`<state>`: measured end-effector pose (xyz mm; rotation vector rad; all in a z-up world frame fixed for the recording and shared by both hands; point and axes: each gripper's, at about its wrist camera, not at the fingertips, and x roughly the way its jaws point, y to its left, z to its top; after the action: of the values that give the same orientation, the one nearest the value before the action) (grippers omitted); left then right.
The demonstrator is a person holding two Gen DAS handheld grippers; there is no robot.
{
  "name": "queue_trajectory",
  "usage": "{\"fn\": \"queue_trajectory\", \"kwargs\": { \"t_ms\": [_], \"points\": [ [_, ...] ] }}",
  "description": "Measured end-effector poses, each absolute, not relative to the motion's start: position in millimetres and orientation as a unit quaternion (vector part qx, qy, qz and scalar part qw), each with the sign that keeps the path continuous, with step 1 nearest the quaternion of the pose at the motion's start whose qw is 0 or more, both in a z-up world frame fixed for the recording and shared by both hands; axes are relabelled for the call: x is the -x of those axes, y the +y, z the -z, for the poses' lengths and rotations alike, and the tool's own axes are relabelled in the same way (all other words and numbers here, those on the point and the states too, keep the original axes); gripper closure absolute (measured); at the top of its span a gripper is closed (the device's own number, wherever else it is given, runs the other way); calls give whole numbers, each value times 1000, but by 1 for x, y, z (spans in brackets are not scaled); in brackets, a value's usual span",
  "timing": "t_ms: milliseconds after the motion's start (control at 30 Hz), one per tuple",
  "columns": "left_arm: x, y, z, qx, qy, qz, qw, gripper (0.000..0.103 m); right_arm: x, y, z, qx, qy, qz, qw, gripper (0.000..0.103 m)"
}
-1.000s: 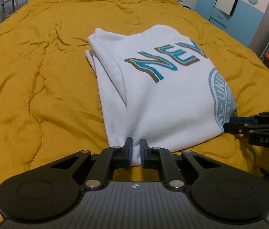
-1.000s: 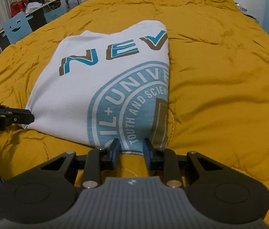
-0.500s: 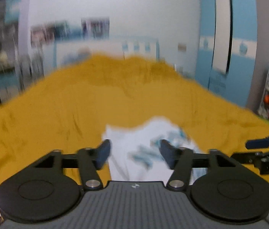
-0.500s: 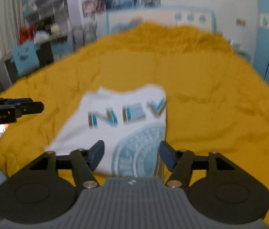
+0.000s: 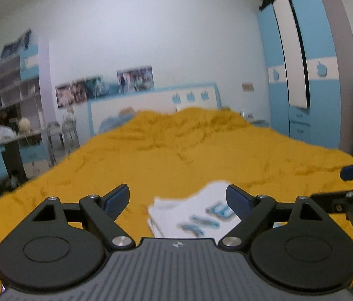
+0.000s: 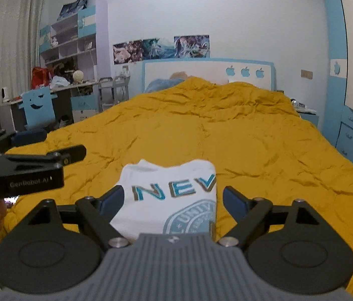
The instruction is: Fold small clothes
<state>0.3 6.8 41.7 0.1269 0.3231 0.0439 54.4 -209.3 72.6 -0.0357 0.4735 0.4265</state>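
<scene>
The folded white shirt (image 6: 173,195) is lying on the yellow quilt (image 6: 264,150) just ahead of and below both grippers, right gripper (image 6: 172,199) and left gripper (image 5: 177,199) each hovering with jaws spread wide, holding nothing, right one looking nearer

Dim, even indoor light | left wrist view motion-blurred | right wrist view sharp | strong fisheye bending, dark corners

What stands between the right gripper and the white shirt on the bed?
Nothing visible. The open right gripper looks straight at the folded white shirt on the yellow bedcover; the left gripper is off to the side.
</scene>
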Motion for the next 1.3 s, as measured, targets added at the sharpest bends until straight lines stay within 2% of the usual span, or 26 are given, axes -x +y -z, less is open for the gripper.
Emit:
{"fn": "queue_trajectory", "kwargs": {
  "t_ms": [167,400,800,1300],
  "points": [
    [-6,17,-25,-31,225,-29,973,1,-57,-204,-50,15,269,-186,945,21],
    [-5,24,-6,-18,265,-30,964,1,-61,-195,-24,17,313,-184,932,21],
    [0,17,4,-23,285,-28,958,1,-69,-188,-5,28,350,-188,917,21],
    [0,16,4,-25,288,-26,957,1,-71,-191,-2,25,350,-183,918,21]
  ]
}}
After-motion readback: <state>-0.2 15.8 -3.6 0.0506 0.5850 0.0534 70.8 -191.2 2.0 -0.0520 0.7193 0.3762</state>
